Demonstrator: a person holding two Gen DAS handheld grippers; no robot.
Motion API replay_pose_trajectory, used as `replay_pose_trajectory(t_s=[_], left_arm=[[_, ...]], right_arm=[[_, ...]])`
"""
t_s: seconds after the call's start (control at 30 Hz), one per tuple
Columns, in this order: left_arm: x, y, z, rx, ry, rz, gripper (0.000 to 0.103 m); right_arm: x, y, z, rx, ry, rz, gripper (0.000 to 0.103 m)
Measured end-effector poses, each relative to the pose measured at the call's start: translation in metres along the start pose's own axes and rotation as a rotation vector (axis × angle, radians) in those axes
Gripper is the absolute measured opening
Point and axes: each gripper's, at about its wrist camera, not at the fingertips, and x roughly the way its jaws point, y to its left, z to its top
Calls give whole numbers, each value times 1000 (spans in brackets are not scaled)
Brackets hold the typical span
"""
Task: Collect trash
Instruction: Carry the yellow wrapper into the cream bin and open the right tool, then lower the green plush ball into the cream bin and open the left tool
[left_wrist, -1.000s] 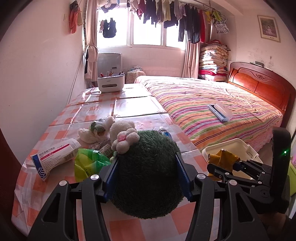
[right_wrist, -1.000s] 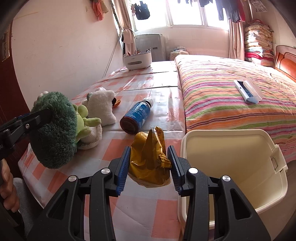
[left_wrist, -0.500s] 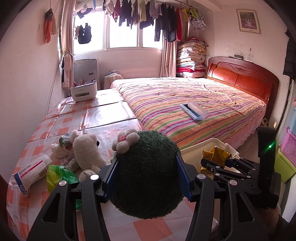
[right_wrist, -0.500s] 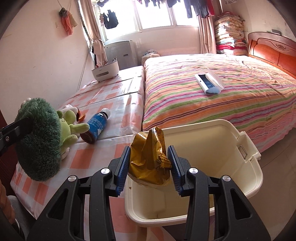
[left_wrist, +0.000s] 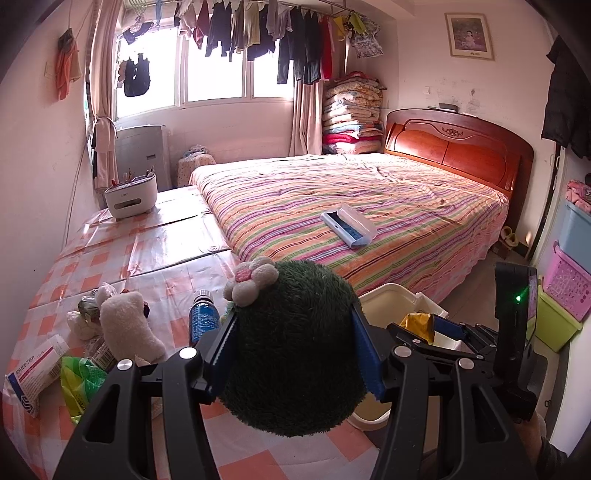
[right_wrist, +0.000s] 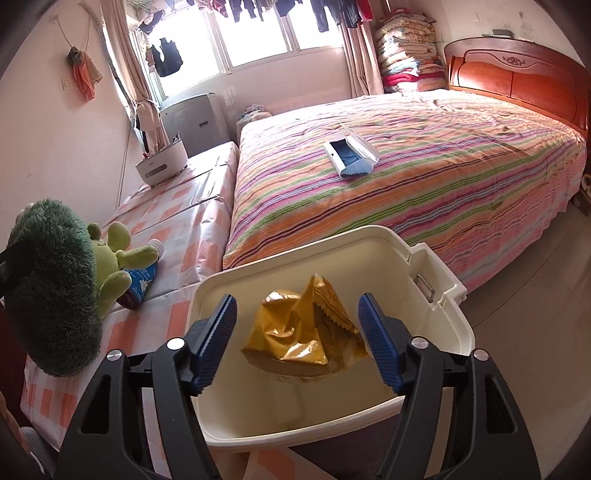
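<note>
Since a second ago, my right gripper (right_wrist: 297, 328) has carried the gold wrapper (right_wrist: 308, 332) from above the checked tablecloth (right_wrist: 173, 225) to over the cream bin (right_wrist: 436, 314); its jaws are opening, and the wrapper is sitting loose between the pads, above the bin's inside. My left gripper (left_wrist: 295, 354) is staying clamped on the green plush toy (left_wrist: 291, 347), held beside the bin
</note>
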Motion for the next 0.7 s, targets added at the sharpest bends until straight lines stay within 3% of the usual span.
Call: replay_pose_trajectory(t_s=[0.07,0.37,0.57,0.7], left_arm=[[3,-1,1,-2,3,-8,56],[29,-12,2,-13,61,-67,56],[53,-33,1,2,109,-121,57],[70,-44,1,-7,154,-170,61]], right_arm=[[-7,-5,2,21,-34,-11,83],[-50,-56,10,263,-251,-63,84],[-71,-72,9,319,-360,-76,84],[-79,-79,7,348,-387,-79,87]])
